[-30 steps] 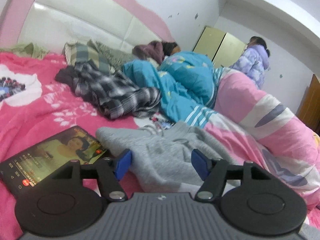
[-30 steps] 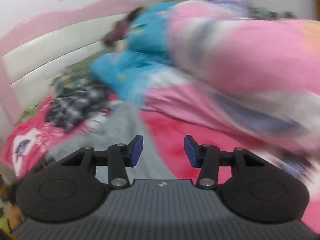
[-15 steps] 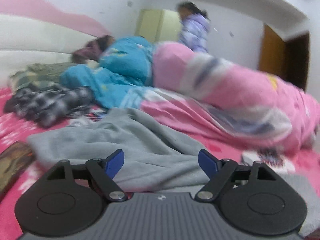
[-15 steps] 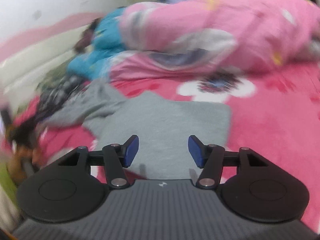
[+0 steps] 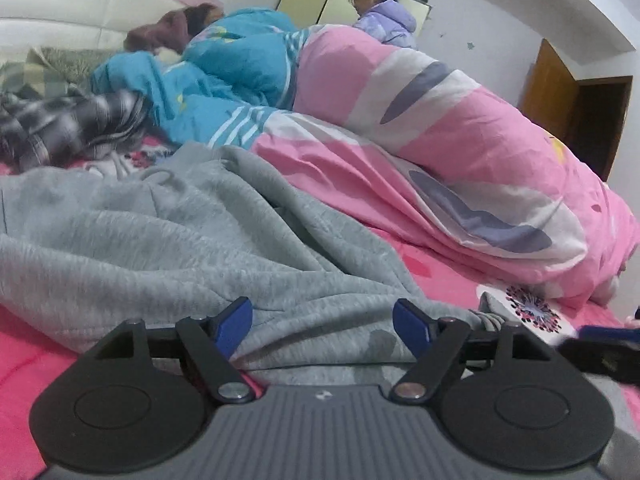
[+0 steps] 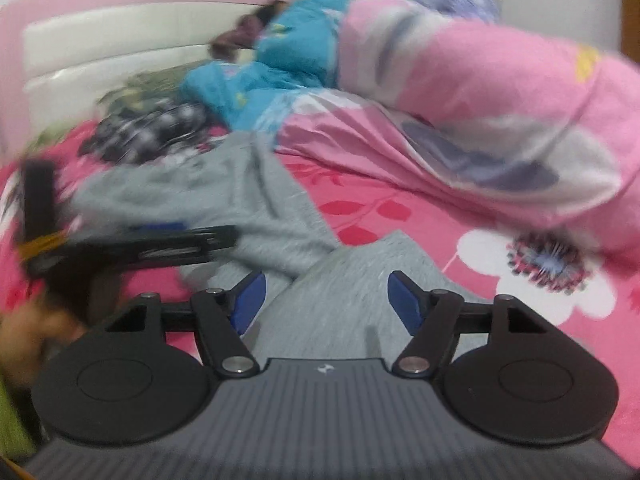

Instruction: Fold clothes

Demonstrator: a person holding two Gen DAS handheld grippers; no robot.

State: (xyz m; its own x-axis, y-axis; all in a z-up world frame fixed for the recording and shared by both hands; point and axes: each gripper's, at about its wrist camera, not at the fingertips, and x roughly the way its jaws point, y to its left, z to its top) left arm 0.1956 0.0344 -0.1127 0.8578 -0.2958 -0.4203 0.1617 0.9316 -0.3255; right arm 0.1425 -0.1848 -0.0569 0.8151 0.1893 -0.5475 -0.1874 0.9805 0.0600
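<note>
A grey sweat garment (image 5: pixel 200 240) lies rumpled on the pink floral bedsheet (image 5: pixel 24 360). My left gripper (image 5: pixel 322 326) is open and empty, low over the garment's near edge. In the right wrist view the same grey garment (image 6: pixel 340 304) spreads under my right gripper (image 6: pixel 324 300), which is open and empty just above the cloth. The left gripper (image 6: pixel 132 246) shows blurred at the left of the right wrist view. The right gripper's tip (image 5: pixel 600 344) shows at the right edge of the left wrist view.
A pink and white quilt (image 5: pixel 440 140) is bunched along the right. A person under a teal blanket (image 5: pixel 224 64) lies by the headboard, and another in a lilac jacket (image 5: pixel 384 20) stands behind. A dark plaid garment (image 5: pixel 64 128) lies at the left.
Both grippers have swung right and come down close over the grey garment. The phone seen one second ago has left the left wrist view. Both grippers stay open.
</note>
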